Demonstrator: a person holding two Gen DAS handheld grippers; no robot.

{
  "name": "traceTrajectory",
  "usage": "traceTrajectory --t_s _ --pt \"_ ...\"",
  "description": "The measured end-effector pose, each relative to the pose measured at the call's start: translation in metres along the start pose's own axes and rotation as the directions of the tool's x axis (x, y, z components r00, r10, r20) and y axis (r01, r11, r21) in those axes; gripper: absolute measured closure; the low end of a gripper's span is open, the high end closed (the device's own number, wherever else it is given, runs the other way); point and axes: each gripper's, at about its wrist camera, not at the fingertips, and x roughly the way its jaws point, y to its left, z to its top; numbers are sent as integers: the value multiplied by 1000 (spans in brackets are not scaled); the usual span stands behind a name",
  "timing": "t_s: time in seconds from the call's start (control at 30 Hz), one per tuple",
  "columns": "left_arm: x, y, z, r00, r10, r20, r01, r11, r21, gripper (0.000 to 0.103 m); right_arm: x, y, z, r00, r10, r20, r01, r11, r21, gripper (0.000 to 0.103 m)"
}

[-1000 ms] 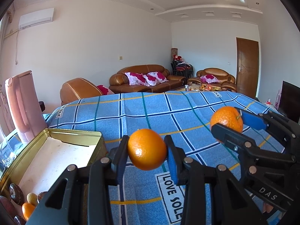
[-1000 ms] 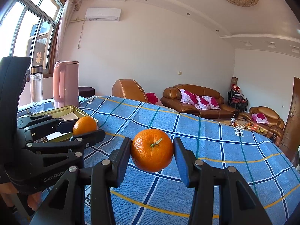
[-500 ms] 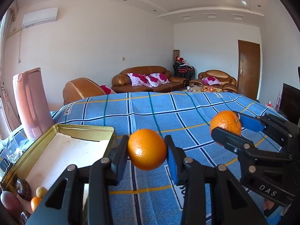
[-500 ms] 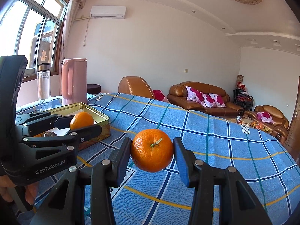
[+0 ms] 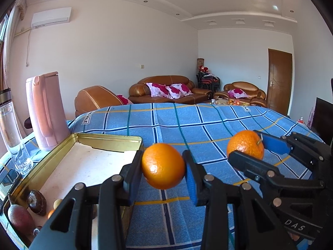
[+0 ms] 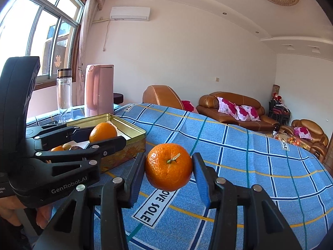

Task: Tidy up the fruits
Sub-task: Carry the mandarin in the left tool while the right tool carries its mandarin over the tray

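Left orange (image 5: 163,165): round, glossy, deep orange with a small bright glare spot low on its front – no stem showing from the left wrist view. It's up in the air, just off the near right corner of the gold tin, over the blue checked cloth.
Right orange (image 6: 168,169): a bit more pebbly, with a short green-brown stem poking out of the top front. It's lifted above the cloth too, right over the "LOVE SOLE" label.
Left gripper (image 5: 163,166): both fingers pressed on the sides of the left orange, so it's clamped on it. Points forward and slightly down, level side to side.
Right gripper (image 6: 169,169): same deal – pads squeezing the right orange from both sides. Also tipped slightly down; it sits to the right of the left one, the two near each other but apart.
Hand (image 6: 12,210): just a bit of the person's hand shows at the lower left of the right wrist view, wrapped round the left gripper's black handle.
Gold tin (image 5: 108,138): open, shallow, pale liner inside. At its near end there's a reddish long fruit, a dark brown round one and a couple of small orange-yellow ones.
Cloth (image 5: 208,120): blue with white, navy, teal and yellow lines.
Behind the tin: a pink jug (image 5: 46,112) and a clear bottle (image 5: 10,129), both upright.
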Motion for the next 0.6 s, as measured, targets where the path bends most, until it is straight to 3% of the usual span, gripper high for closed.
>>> traceTrajectory --t_s 0.6 --pt "-33 31 6 997 70 40 -70 997 -17 64 -10 29 20 997 69 34 -69 998 -11 55"
